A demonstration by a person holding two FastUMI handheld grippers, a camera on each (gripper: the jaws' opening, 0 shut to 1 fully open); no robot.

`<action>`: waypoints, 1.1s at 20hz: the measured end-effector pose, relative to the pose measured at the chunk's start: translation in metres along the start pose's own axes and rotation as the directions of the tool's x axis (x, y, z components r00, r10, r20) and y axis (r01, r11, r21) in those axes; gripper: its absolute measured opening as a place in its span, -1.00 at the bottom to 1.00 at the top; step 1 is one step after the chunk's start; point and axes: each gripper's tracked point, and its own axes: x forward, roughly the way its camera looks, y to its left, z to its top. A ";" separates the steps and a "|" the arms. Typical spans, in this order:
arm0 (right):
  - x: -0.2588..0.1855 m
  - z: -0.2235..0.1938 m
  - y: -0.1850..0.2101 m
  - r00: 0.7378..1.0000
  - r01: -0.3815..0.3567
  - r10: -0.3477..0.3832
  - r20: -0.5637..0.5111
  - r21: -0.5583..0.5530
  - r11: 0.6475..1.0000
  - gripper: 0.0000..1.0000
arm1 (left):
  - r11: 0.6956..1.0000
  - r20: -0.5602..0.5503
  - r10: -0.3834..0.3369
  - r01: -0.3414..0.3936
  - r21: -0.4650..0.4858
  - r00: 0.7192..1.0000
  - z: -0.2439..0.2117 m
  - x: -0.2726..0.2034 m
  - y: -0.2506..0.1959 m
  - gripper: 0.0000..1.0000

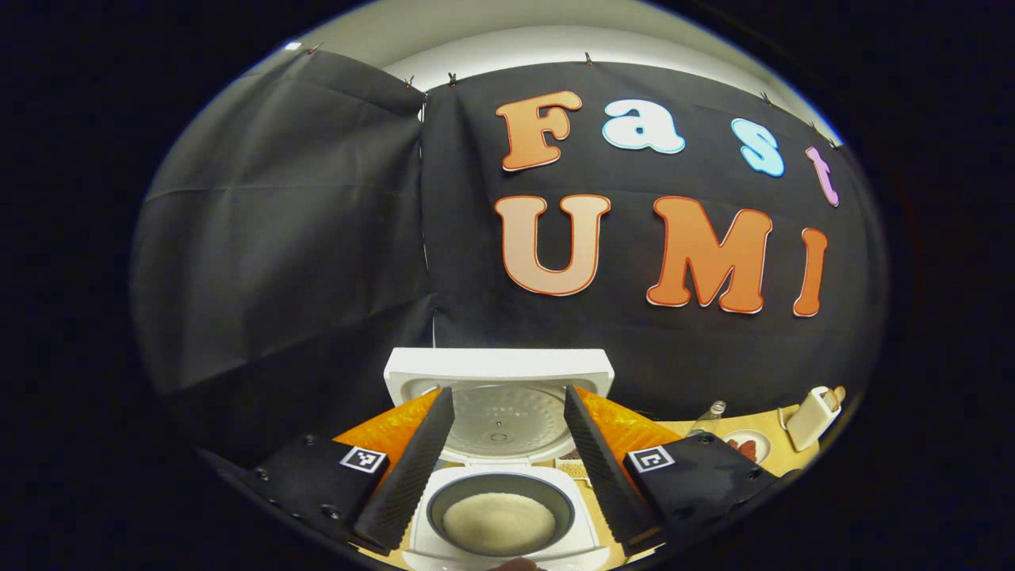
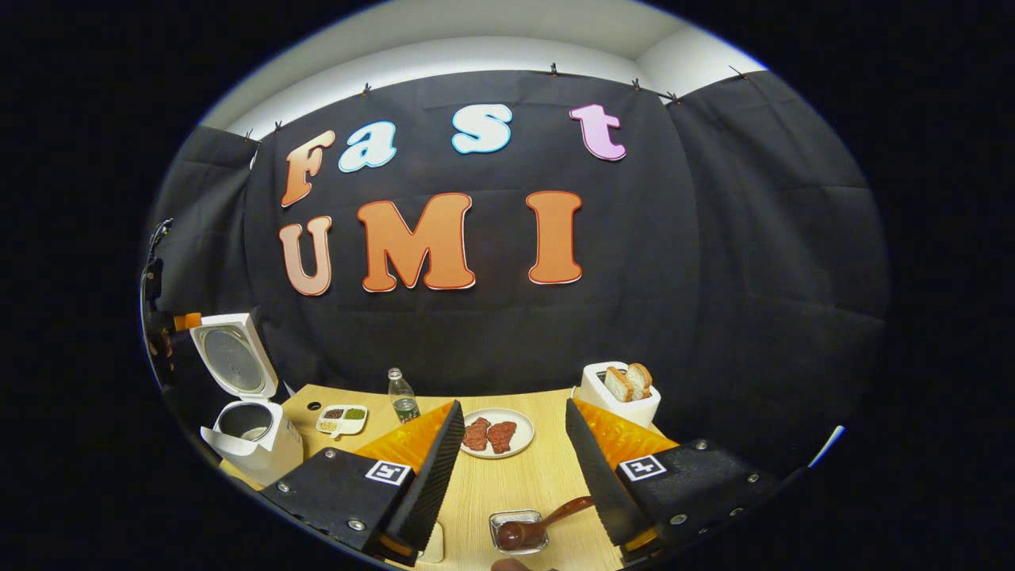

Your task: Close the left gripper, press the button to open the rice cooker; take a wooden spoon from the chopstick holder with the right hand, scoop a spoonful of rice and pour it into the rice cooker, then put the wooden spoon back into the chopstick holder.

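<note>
The rice cooker stands open just below the left gripper, lid tipped up at the back and the dark inner pot holding a pale mound of rice. That gripper's fingers are spread wide with nothing between them; the cooker's front edge is cut off at the bottom of the left gripper view. In the right gripper view the same cooker sits at the table's left end, lid raised. The right gripper is also open and empty, hovering above the wooden spoon, whose dark bowl rests in a small clear dish; whether it carries rice is hard to make out. A pale object beside the left finger is mostly hidden, possibly the chopstick holder. On the light wooden table lie a plate of meat, a bottle, a sectioned condiment tray and a toaster with bread. Black cloth backs the booth beneath a white ceiling.
</note>
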 end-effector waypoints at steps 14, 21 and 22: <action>-0.073 -0.009 -0.046 0.978 0.207 -0.207 -0.006 0.023 0.978 0.61 | 0.997 -0.118 0.069 -0.071 -0.014 0.991 0.006 0.132 0.025 0.90; -0.044 -0.013 -0.020 0.996 0.093 -0.093 -0.012 0.033 0.995 0.62 | 1.000 -0.309 0.021 -0.019 0.007 0.951 -0.013 0.105 0.007 0.96; -0.034 -0.021 -0.017 0.997 0.076 -0.076 -0.009 0.032 0.997 0.62 | 1.000 -0.325 0.017 -0.019 -0.002 0.946 -0.013 0.096 0.005 0.93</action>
